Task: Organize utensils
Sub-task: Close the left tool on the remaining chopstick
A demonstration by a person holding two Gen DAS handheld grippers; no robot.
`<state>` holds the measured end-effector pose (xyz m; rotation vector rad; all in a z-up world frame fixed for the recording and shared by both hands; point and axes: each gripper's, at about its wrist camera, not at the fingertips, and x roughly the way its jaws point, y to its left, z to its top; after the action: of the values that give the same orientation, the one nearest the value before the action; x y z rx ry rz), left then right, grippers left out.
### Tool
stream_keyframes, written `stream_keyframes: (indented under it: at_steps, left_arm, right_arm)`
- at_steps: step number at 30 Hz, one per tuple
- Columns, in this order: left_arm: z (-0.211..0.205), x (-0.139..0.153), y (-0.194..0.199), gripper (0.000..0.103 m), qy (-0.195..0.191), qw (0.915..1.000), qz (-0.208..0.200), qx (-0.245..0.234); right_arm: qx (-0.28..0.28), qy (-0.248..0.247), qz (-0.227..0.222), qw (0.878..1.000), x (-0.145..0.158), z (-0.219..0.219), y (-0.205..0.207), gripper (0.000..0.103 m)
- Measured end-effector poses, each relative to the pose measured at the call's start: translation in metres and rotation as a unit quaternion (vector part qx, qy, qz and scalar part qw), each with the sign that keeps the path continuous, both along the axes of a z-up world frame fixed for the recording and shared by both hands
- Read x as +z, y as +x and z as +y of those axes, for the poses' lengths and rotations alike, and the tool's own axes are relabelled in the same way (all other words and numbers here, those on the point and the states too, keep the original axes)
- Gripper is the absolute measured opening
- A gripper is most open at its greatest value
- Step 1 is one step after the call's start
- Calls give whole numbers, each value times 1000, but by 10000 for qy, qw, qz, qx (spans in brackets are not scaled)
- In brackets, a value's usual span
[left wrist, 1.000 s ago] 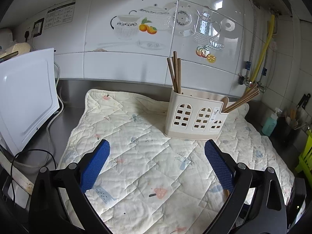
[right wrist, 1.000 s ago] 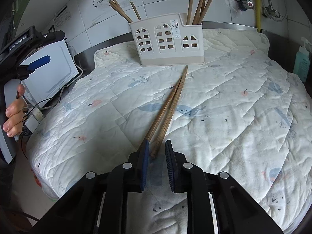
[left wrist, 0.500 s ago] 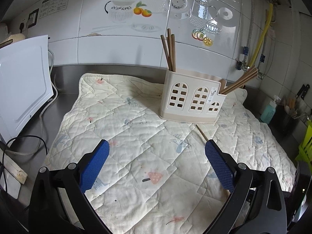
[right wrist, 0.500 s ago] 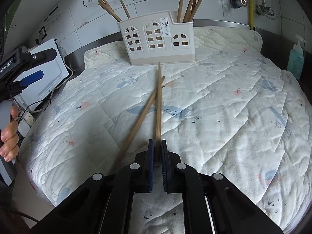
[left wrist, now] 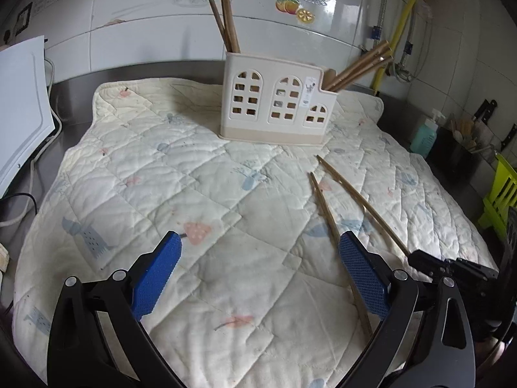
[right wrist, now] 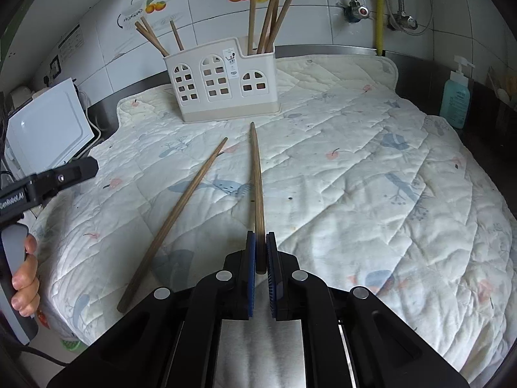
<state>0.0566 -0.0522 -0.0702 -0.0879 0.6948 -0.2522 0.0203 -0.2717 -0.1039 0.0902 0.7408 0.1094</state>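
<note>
- Right wrist view: the right gripper (right wrist: 260, 252) has its blue ribbed fingers (right wrist: 250, 258) clenched on the thick end of one chopstick (right wrist: 257, 181), a slim round wooden stick that tapers toward its far tip and points at the holder
- Left wrist view: the left gripper (left wrist: 258, 268) has its fingers (left wrist: 156, 270) spread wide, released, with nothing between them; its right pad sits over the loose chopstick (left wrist: 326, 213)
- That loose chopstick, the same brown wood, lies flat on the quilted mat (right wrist: 355, 161), angled away from the held one, its blunt end toward the mat's near edge
- The holder (right wrist: 223, 80) is cream plastic, box-shaped, cut with arched window holes, and stands upright by the mat's far edge; more chopsticks (right wrist: 269, 16) lean out of its end compartments
- The mat is padded pale cloth with small printed figures, spread over a steel desk (left wrist: 71, 97)
- Both grippers tilt down toward the mat; a hand (right wrist: 24, 278) wraps the left one's grey handle at the mat's left edge
</note>
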Motion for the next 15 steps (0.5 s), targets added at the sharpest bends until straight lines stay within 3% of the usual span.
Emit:
stream_keyframes:
  at_steps: [2, 9, 13, 15]
  left_arm:
    - [-8, -7, -4, 96, -11, 9999, 100, -123]
    - [-31, -22, -15, 74, -23, 9978, 333, -569]
    - [-41, -26, -22, 67, -24, 9964, 401, -752]
    - [-45, -28, -25, 58, -30, 9956, 441, -827]
  right_arm:
    - [-38, -13, -36, 10000, 2, -5, -3, 7]
    - [-96, -51, -74, 9999, 2, -15, -9, 6]
    - [-129, -26, -63, 9999, 1, -21, -12, 7]
    - [-116, -28, -48, 9999, 0, -22, -12, 7]
